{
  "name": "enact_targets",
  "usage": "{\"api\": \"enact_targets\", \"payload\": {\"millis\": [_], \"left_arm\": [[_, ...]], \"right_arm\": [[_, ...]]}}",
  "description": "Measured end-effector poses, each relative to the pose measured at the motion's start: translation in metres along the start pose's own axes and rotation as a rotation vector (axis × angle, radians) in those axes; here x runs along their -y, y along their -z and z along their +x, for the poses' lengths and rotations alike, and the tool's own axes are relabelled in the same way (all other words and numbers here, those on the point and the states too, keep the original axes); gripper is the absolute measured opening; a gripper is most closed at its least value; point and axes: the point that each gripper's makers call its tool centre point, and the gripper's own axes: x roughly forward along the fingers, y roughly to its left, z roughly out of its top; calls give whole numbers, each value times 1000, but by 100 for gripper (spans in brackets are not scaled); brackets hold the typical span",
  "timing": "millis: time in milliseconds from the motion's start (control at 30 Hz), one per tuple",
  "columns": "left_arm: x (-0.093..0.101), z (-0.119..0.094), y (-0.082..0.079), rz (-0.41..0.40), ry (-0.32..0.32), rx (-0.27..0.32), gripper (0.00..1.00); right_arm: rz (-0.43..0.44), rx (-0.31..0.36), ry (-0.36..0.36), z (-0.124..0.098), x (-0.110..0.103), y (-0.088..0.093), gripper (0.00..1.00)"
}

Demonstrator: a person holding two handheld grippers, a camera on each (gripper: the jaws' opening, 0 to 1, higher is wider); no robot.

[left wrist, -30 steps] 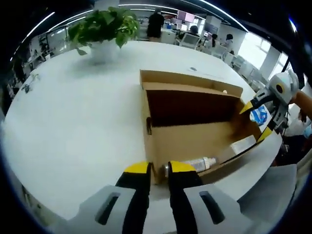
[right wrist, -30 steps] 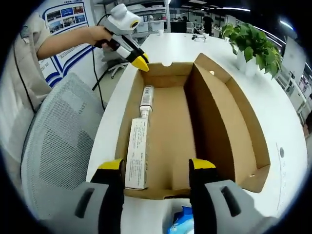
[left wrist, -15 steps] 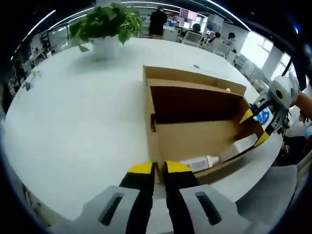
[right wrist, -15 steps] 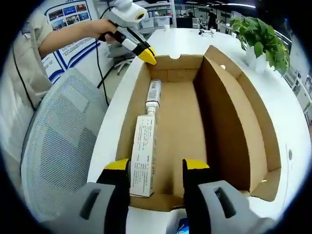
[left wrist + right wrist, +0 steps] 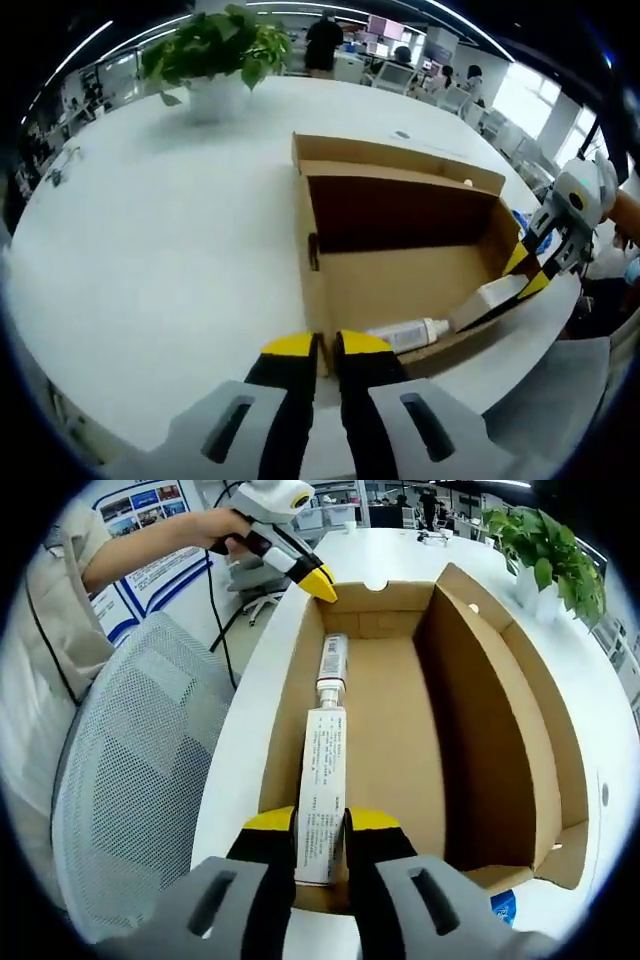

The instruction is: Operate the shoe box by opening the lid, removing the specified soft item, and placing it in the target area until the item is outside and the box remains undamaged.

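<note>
An open brown cardboard shoe box [image 5: 400,270] lies on the white table [image 5: 150,230], its lid standing up along one long side. Inside, against one wall, lie a white carton [image 5: 322,770] and a small bottle [image 5: 333,660] end to end. My right gripper [image 5: 321,820] is shut on the near end of the white carton, and it reaches in from the right in the left gripper view [image 5: 530,272]. At the opposite end of the box, my left gripper [image 5: 327,345] is shut on the end wall; its yellow tips [image 5: 320,583] are at that wall's rim.
A grey mesh chair [image 5: 140,770] stands beside the table edge. A potted plant [image 5: 215,50] sits far back on the table. A blue packet [image 5: 503,905] lies on the table by the box's corner. People and desks fill the background.
My right gripper's jaws have closed from wide apart onto the white carton and moved in over the box edge. The left gripper keeps its hold on the end wall.
</note>
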Motion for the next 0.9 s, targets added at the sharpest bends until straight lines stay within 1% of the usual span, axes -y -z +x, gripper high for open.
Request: {"api": "enact_targets", "payload": {"millis": [133,233,467,900], "left_arm": [[0,0,0,1,0,-1,5],[0,0,0,-3,1,-1,5],[0,-1,0,-8,2,2,5],[0,-1,0,-4,-7,2,4]], "right_arm": [[-13,-12,13,0,1,0,15],[-6,-18,16,0,1,0,15],[-8,-9,41,-8,3,-6,14],[-12,38,111,-37,10,-20,14]]}}
